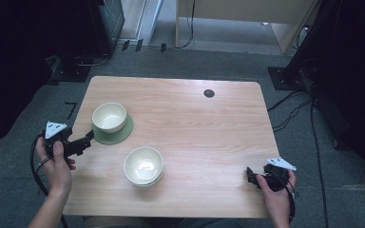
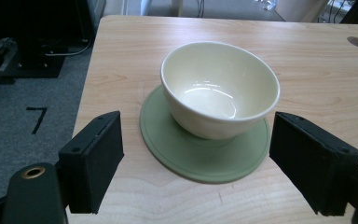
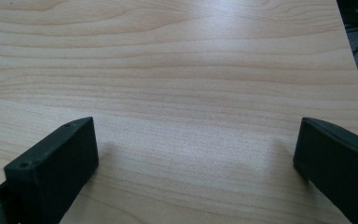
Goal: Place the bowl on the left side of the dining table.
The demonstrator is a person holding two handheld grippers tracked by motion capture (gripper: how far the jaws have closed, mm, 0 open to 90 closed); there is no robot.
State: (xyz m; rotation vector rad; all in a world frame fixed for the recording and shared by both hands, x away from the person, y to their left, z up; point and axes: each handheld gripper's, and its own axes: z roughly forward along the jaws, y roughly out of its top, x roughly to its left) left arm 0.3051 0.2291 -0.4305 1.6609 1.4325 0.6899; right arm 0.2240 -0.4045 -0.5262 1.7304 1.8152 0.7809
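Cream bowl (image 2: 220, 91) upright on green saucer (image 2: 204, 154) at the table's (image 1: 209, 137) left side, left gripper (image 2: 198, 161) just near-left of the saucer, jaws spread wide and empty, second cream bowl (image 1: 143, 165) nearer centre, right gripper (image 3: 193, 163) at near right edge, jaws apart over bare wood

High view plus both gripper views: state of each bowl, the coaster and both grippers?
Bowl on coaster: upright, empty.
Green coaster: flat on the table, under that bowl.
Stacked bowls: upright, nested, top one empty.
Left gripper: open, facing the coaster, holding nothing.
Right gripper: open, empty, over bare table.
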